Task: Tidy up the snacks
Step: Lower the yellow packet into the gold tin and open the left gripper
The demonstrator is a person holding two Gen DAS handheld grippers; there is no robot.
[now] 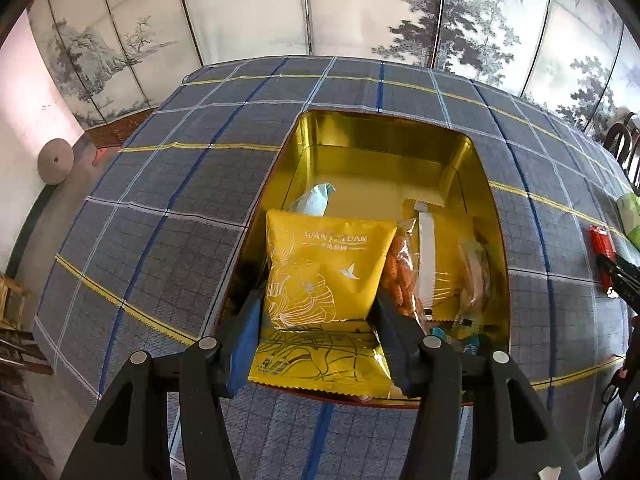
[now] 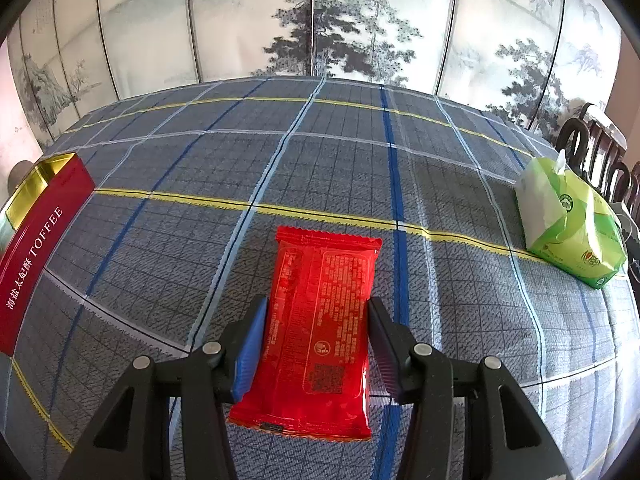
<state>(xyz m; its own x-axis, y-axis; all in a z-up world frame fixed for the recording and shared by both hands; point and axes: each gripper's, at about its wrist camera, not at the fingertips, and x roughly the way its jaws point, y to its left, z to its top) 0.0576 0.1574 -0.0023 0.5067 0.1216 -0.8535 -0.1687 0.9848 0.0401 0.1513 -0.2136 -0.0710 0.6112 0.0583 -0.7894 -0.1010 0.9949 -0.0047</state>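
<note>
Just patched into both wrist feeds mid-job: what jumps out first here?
The yellow snack packet between the fingers of the left gripper, over the open gold-lined tin that already holds other snacks. In the right wrist view, the red packet sits between the fingers of the right gripper, above the grey plaid tablecloth. A green tissue pack lies at the table's far right.

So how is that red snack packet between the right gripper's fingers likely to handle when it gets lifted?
The red snack packet is a flat, glossy film wrapper, so it probably weighs little and may slip between the right gripper pads. It extends well past the fingers at both ends, so those ends may droop unless the contents are stiff. Its crimped end seams suggest it will crinkle, not break.
</note>
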